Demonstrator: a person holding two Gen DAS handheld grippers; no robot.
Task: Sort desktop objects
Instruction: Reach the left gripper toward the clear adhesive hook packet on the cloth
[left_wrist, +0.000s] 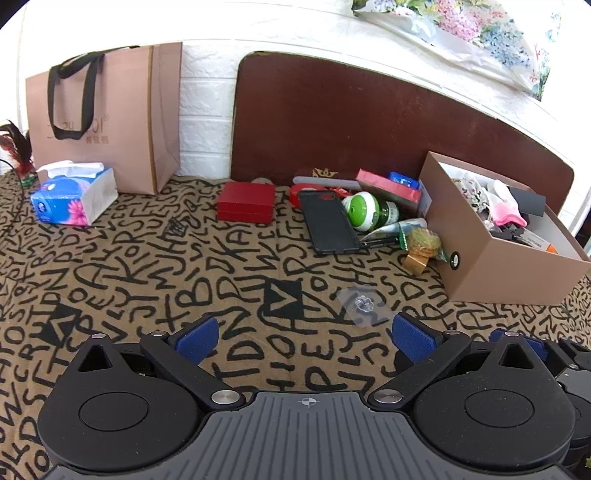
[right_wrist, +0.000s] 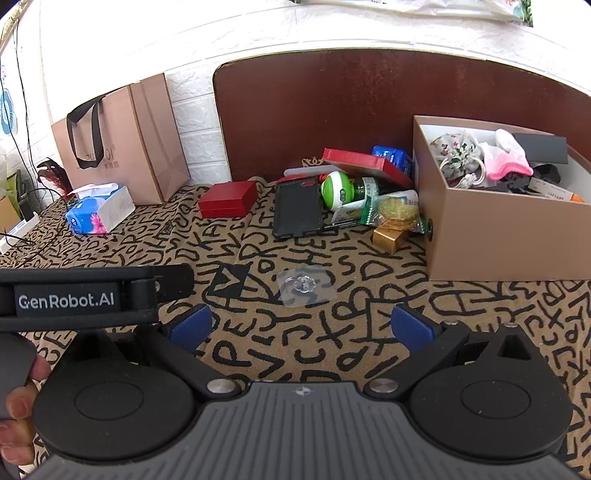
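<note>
Both tongs, left and right, spread wide (nothing between) above clear sticker.

The phone case lies between the small box and the open box.
</note>
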